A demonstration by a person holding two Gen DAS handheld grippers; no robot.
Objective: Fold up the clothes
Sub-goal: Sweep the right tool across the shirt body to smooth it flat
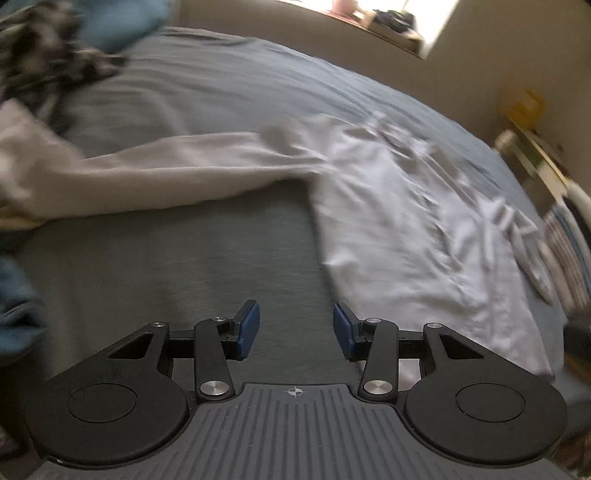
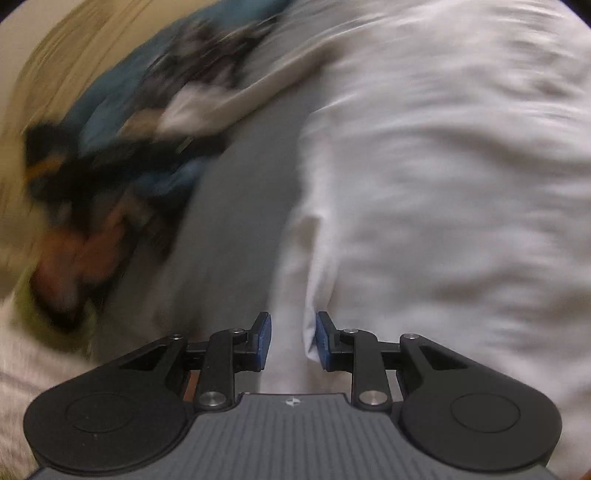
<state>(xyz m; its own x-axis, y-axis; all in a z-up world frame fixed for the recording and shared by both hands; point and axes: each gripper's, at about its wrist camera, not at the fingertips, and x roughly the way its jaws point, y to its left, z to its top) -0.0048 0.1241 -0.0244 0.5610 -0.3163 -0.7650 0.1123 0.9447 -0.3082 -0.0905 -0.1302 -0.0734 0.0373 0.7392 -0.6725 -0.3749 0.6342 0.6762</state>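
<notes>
A white long-sleeved shirt with grey lettering lies spread on the grey bed sheet, one sleeve stretched out to the left. My left gripper hovers open over bare sheet just left of the shirt's body, nothing between its blue pads. In the right wrist view the same white shirt fills the right half. A raised fold of its edge runs down between the fingers of my right gripper and lies against the right pad. The left pad stands apart from it. Both views are motion-blurred.
A heap of other clothes sits at the shirt's far side: black-and-white patterned cloth, blue fabric, and in the right wrist view blue, dark and orange pieces. A window sill and shelves border the bed.
</notes>
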